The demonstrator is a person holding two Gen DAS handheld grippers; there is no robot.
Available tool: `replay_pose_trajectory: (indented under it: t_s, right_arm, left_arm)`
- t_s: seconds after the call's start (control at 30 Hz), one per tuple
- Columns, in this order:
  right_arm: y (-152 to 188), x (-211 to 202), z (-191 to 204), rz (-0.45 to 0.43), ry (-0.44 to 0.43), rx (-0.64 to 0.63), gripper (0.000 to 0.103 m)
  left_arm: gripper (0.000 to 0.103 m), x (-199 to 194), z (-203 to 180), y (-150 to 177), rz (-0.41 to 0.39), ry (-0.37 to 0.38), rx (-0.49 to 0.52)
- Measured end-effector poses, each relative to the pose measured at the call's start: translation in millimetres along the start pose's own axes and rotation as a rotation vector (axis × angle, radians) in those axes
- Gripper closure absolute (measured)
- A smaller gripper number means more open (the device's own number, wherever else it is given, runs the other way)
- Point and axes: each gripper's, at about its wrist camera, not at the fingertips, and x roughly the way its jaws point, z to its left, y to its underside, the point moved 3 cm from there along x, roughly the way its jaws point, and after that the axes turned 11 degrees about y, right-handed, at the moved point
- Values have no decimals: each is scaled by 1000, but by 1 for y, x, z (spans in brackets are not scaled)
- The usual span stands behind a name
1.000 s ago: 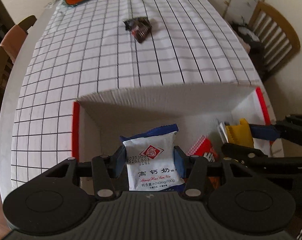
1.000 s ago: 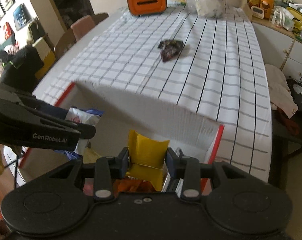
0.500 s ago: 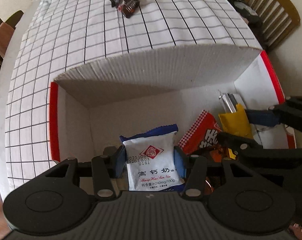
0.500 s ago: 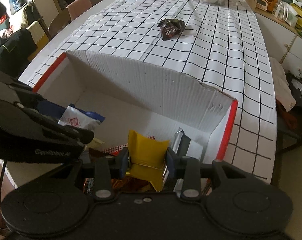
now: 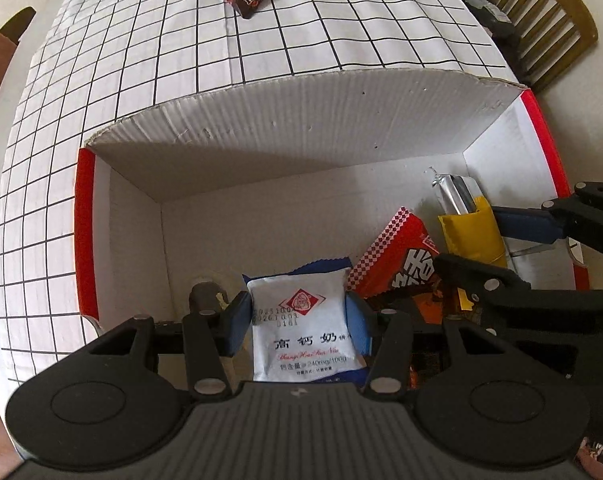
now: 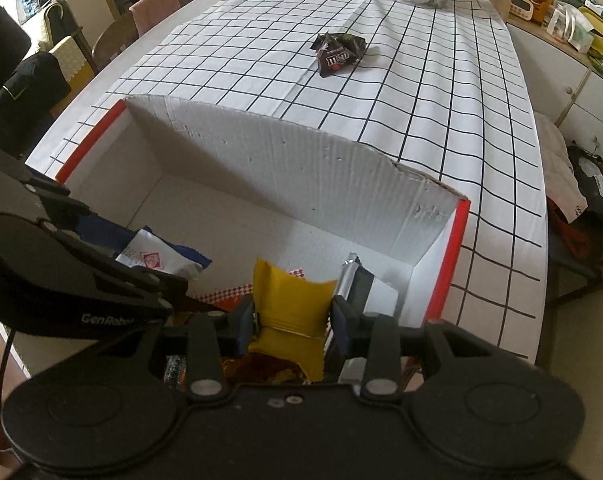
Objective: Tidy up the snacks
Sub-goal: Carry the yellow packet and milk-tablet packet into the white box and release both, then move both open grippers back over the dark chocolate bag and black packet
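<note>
Grippers both lower than a second ago: the box interior now fills much more of each wrist view, and the far wall that hid the floor then sits higher in frame.

Left gripper [image 5: 299, 322]: blue pads pinching the white milk-candy packet [image 5: 305, 332] by its two side edges, same hold as before. Packet is inside the white cardboard box [image 5: 301, 128], near its left half.

Right gripper [image 6: 294, 318]: pads pressed onto the yellow packet [image 6: 291, 302], grip unchanged. Packet is down inside the box, toward the right end wall with the red edge.

Newly visible on the box floor since the earlier frame: a red checkered-edge packet [image 5: 397, 256], a silver foil wrapper [image 5: 455, 196] behind the yellow one, and orange-brown wrappers [image 5: 433, 304] partly hidden under the right gripper.

Counts:
- held packets: 2, one per gripper
- loose in box, distinguishable: 1 red, 1 silver; orange-brown ones cannot be counted
- outside the box: 1 dark chocolate-candy bag [image 6: 339, 54], on the grid tablecloth [image 6: 441, 92], well apart from the box, position unchanged
- boxes: 1
</note>
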Motion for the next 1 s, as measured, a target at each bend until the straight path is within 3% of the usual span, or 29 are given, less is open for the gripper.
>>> replay_pose_trajectory:
  t_s: [0.87, 1.0]
  right_arm:
    - [-5, -35, -11, -74, -75, 63, 52]
    - [-10, -46, -13, -112, -64, 54, 43]
  left_arm:
    - [31, -47, 2, 0, -178, 34, 1]
    - [28, -61, 5, -2, -229, 40, 8]
